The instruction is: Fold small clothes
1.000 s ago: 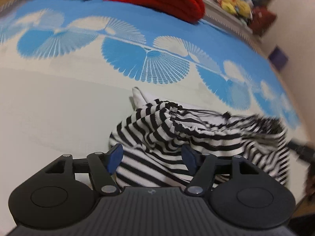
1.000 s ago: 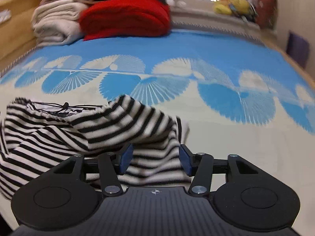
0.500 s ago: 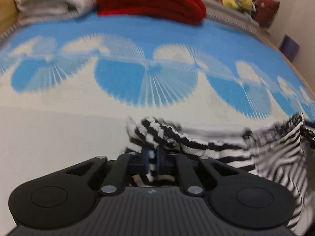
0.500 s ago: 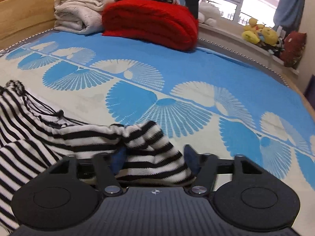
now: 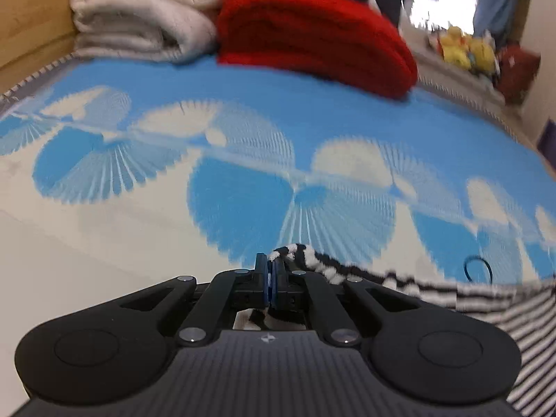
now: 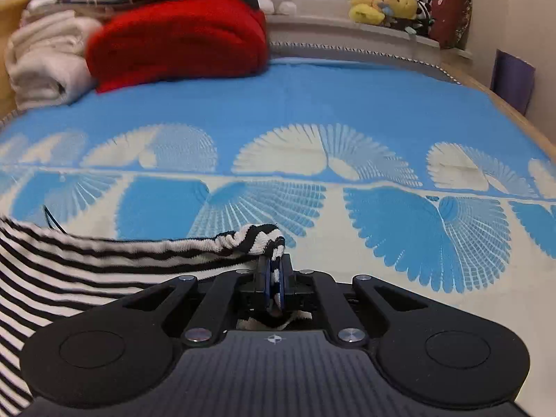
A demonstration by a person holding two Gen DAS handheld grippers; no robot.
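The left gripper (image 5: pixel 270 276) and right gripper (image 6: pixel 274 283) each clench one end of the striped garment (image 6: pixel 104 267), stretched taut between them above the blue-patterned bedspread (image 6: pixel 312 104); spreading looks underway, so next it needs laying flat and smooth.

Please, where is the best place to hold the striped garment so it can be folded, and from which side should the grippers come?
Probably the two ends of its top edge. The left gripper and right gripper are each shut on one bunched corner of the striped garment, coming low from the near side. The edge runs fairly straight between them above the blue patterned bedspread, so the cloth hangs spread rather than crumpled.
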